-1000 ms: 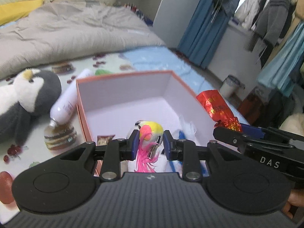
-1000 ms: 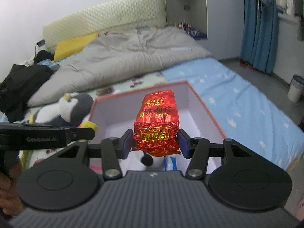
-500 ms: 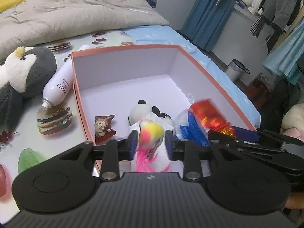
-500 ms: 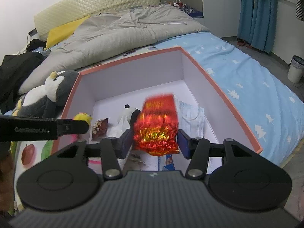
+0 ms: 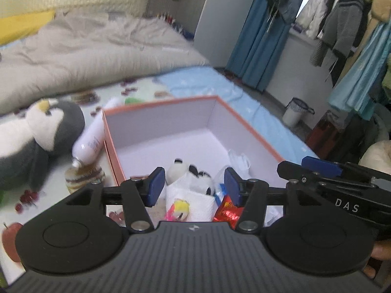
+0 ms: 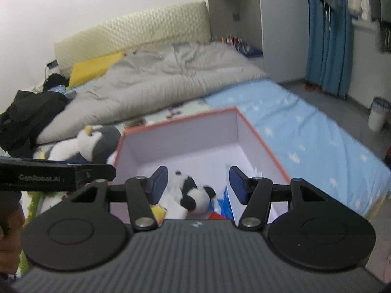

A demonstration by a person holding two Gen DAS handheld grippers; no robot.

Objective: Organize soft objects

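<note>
Drop-off step looks complete. Both claws released and carrying nothing: left gripper (image 5: pixel 191 186) and right gripper (image 6: pixel 198 184) hang side by side above the near end of the orange-rimmed box (image 5: pixel 246 124). In the box: panda plush (image 6: pixel 189 191), yellow-pink toy (image 5: pixel 178 210), red foil packet (image 5: pixel 226 212). Next, probably the penguin plush (image 5: pixel 36 136), lying left of the box: needs a wide, gentle pinch.

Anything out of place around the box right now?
Yes: a white tube lies tilted against the outside of the box, nozzle resting on a burger-shaped toy. It looks like a hard toiletry item among soft things.
</note>
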